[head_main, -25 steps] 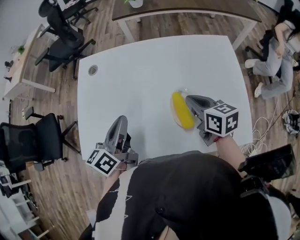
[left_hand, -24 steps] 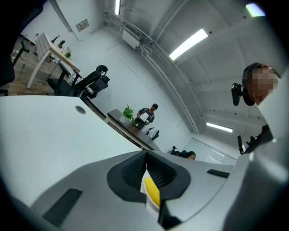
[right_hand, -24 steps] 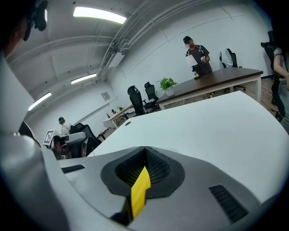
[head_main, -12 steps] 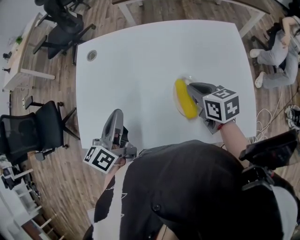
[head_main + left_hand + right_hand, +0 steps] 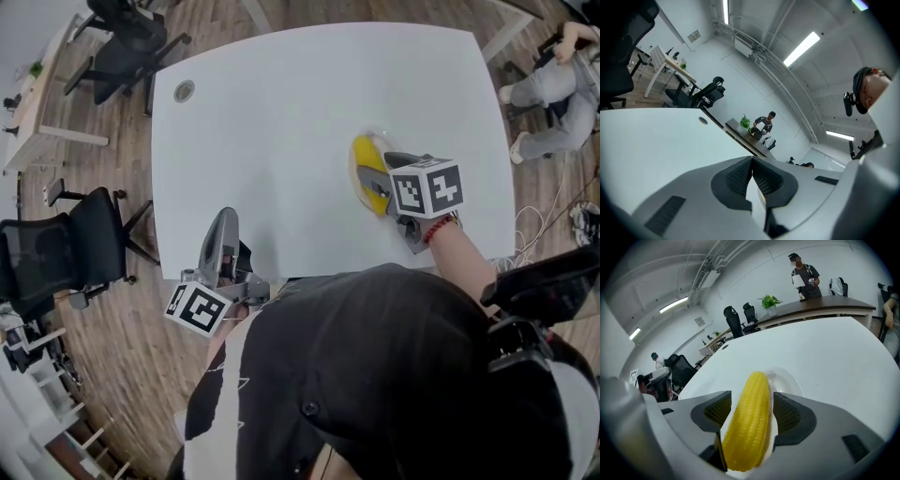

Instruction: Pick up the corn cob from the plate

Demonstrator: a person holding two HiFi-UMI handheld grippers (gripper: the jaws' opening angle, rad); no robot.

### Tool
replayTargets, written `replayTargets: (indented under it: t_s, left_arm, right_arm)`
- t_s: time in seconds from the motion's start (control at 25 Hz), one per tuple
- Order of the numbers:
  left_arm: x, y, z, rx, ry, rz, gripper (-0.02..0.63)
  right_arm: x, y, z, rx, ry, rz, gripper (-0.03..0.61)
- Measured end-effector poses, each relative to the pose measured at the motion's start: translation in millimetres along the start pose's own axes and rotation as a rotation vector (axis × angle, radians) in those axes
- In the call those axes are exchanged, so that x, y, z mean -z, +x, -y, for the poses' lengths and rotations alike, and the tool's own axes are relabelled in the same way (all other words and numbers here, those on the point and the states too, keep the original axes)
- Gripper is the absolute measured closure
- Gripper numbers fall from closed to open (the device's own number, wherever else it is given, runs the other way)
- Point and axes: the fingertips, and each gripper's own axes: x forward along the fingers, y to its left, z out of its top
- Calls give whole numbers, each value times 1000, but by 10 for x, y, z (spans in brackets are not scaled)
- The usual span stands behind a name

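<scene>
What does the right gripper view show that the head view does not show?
Only the right gripper view: the textured pads of the right tongs, whose jaws have just been opening, corn cob between them; a potted plant. Only the head view: left tongs, wooden floor. Both: corn cob, plate, white table.

Right gripper [image 5: 751,398] just opened; corn cob [image 5: 747,427] between fingers [image 5: 794,416].

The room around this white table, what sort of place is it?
Most likely an open-plan office or lab: black swivel chairs stand on a wood floor, a long desk carries a potted plant, and strip lights run overhead.
</scene>
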Motion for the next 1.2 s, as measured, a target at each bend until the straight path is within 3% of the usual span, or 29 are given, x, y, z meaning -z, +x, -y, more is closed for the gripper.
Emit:
replayTargets:
  t_s: [0.56,0.92,1.2]
  left_arm:
    - [-85,-507,-152,-28,11,47,600]
    - [-203,-1063,-264,21,38,71,600]
    - [-349,-1755,-436,58,49,73,600]
  right_arm:
    - [38,113,127,125,13,-2,333]
    - [-16,-229,-49,231,36,199,336]
    - [258,-499,-623,250,100,305,336]
